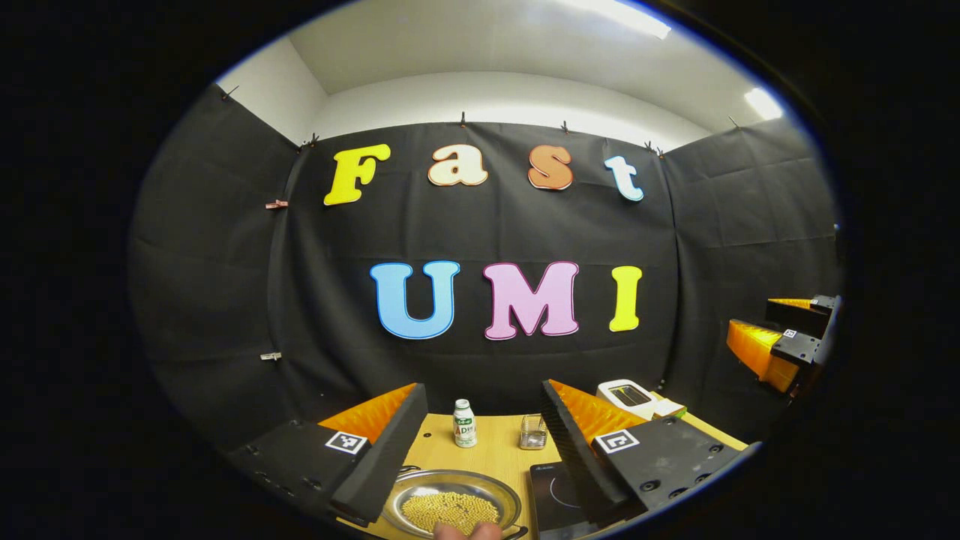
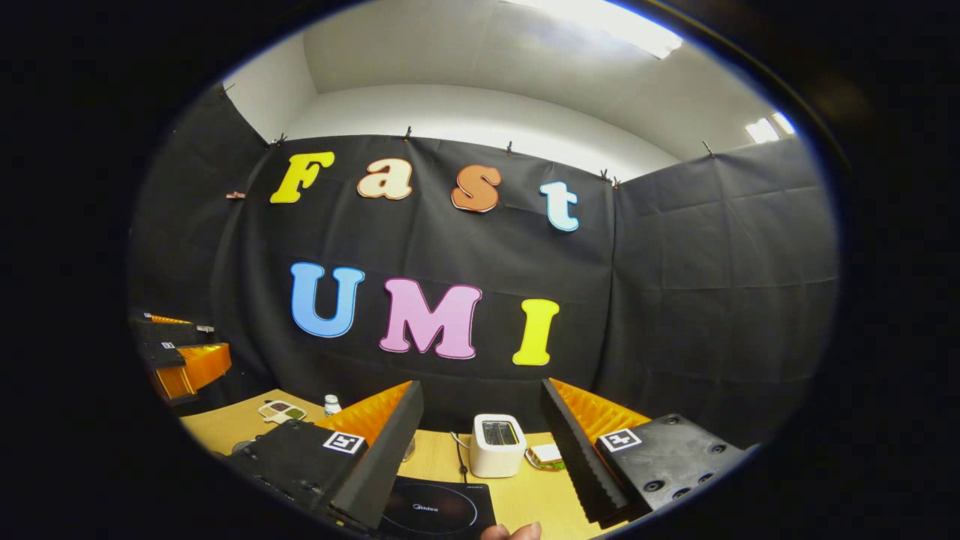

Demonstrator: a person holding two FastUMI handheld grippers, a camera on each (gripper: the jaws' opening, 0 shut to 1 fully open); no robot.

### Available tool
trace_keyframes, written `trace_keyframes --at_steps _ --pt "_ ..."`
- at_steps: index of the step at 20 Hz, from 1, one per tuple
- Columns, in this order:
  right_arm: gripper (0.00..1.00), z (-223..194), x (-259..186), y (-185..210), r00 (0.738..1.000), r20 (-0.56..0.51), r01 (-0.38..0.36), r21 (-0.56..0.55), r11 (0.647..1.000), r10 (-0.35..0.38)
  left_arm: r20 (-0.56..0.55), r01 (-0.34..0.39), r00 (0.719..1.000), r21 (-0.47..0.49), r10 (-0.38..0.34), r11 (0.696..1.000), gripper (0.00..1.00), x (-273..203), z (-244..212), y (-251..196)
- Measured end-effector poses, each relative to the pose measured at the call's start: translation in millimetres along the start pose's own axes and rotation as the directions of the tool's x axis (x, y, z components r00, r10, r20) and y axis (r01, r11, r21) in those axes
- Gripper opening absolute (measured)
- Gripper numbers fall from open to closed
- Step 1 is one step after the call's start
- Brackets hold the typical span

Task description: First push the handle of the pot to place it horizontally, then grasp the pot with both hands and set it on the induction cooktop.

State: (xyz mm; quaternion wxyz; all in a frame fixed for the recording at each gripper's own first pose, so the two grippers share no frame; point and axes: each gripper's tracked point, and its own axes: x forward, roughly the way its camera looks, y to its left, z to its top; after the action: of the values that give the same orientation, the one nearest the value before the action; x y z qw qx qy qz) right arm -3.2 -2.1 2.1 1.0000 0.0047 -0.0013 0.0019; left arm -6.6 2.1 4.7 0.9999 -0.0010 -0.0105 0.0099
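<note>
In the left gripper view, our left hand-held gripper hangs above the table with its fingers spread wide and nothing between them. Below the gap sits the pot, a shallow metal pan with yellow grains in it. The black induction cooktop lies just to its right. Behind stand a small white bottle and a small glass, with a white toaster farther right. The right hand-held gripper shows at the right edge.

In the right gripper view, our right hand-held gripper is also wide apart and empty, over the induction cooktop. The toaster stands behind it.
</note>
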Motion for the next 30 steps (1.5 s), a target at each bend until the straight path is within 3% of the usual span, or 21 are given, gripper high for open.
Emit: trace_keyframes --at_steps 17,22,24,27,30 --pt "0.97 4 -8 2 1.000 0.017 -0.011 -0.011 1.000 0.011 0.011 -0.006 1.000 0.006 0.006 1.000 0.94 -9 2 0" --pt "0.97 5 -9 -2 1.000 0.017 -0.002 -0.013 1.000 0.003 0.019 0.038 0.999 0.014 -0.038 0.999 0.91 -11 5 -8" --pt "0.97 5 -9 -1 1.000 0.018 -0.001 -0.016 1.000 0.001 0.020 0.037 0.999 0.034 -0.037 0.999 0.58 -10 6 -5" --pt "0.97 5 -8 1 1.000 0.021 -0.003 -0.016 1.000 0.004 0.004 0.098 0.995 0.026 -0.098 0.995 0.10 -8 0 -18" --pt "0.97 4 -7 5 1.000 0.019 -0.009 -0.012 1.000 0.009 -0.092 0.135 0.987 0.002 -0.134 0.991 0.06 -8 -27 -17"
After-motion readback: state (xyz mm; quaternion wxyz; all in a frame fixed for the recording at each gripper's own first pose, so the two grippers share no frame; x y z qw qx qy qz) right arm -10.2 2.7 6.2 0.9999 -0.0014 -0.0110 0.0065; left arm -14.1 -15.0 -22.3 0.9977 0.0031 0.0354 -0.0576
